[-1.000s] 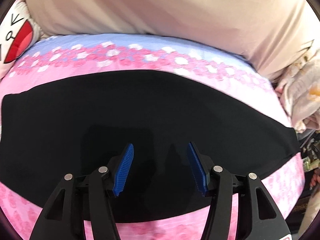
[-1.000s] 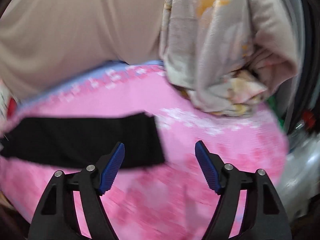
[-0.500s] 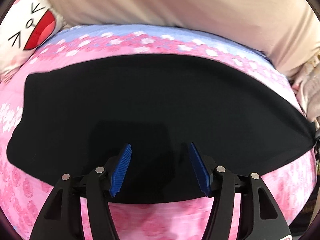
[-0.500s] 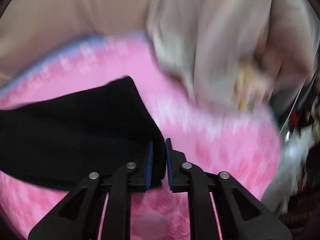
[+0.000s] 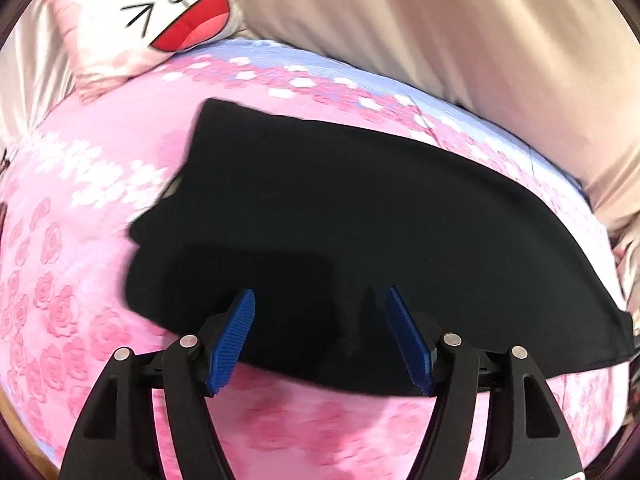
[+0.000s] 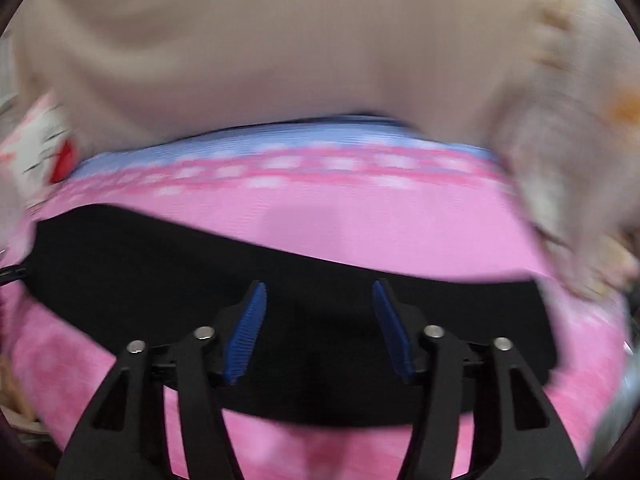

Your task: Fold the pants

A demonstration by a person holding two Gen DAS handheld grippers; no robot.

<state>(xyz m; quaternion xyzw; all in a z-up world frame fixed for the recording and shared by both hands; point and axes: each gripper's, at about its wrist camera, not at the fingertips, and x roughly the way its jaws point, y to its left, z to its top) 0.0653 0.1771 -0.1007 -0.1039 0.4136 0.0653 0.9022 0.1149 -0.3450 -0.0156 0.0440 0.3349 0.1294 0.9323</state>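
Black pants [image 5: 360,220] lie stretched left to right on the pink rose-print sheet [image 5: 72,288]. My left gripper [image 5: 319,292] hovers over the pants' near edge, toward their left end. Its jaws are opening, and its blue pads [image 5: 232,340] pinch no cloth. The right wrist view is blurred by motion. There my right gripper [image 6: 319,283] hangs over the pants [image 6: 160,280], close to their near edge. Its jaws are opening too, with nothing gripped between the pads [image 6: 244,336]. The pants' right end [image 6: 536,320] lies flat on the sheet.
A white pillow with a cartoon face [image 5: 160,20] rests at the bed's far left. Beige fabric [image 5: 440,32] hangs along the far side. A pale flowered blanket [image 6: 568,200] is heaped at the right end of the bed.
My right gripper was shut on the pants' right corner half a second ago; it has let go and swung left over the pants. My left gripper slid toward the pants' left end and widened.
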